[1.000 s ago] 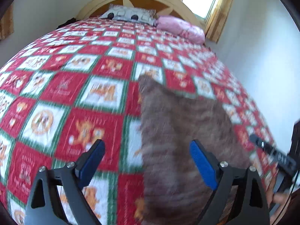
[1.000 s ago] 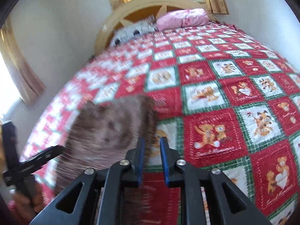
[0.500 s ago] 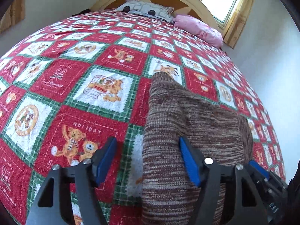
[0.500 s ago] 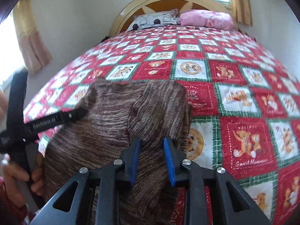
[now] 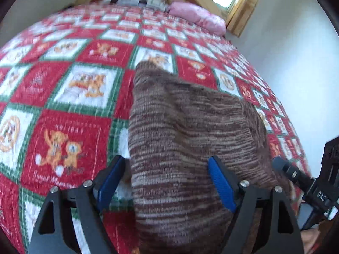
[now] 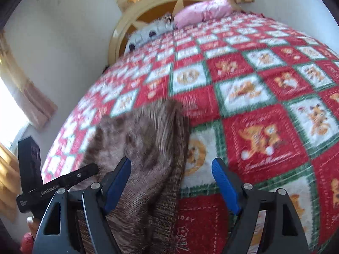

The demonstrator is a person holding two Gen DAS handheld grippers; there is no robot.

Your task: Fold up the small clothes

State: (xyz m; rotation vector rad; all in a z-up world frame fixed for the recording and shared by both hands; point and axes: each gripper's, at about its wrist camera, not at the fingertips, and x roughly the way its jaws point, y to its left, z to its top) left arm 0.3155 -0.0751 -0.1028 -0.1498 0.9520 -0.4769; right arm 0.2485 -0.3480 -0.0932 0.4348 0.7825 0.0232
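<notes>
A brown striped knit garment [image 5: 186, 139] lies on the red, white and green patchwork quilt [image 5: 70, 114], near the bed's front edge. My left gripper [image 5: 167, 182] is open, its blue fingers either side of the garment's near left part. In the right wrist view the garment [image 6: 148, 148] lies at the lower left. My right gripper [image 6: 171, 184] is open over the garment's right edge, its left finger over the knit and its right finger over the quilt. Each gripper shows at the edge of the other's view.
A pink pillow [image 5: 197, 17] and a grey patterned pillow [image 5: 137, 0] lie against the wooden headboard [image 6: 135, 14]. White walls and curtained windows flank the bed. The quilt spreads wide beyond the garment.
My right gripper was shut on the garment's edge and has opened, letting it go. The left gripper has stayed open and moved little. The garment now rests on the quilt.
</notes>
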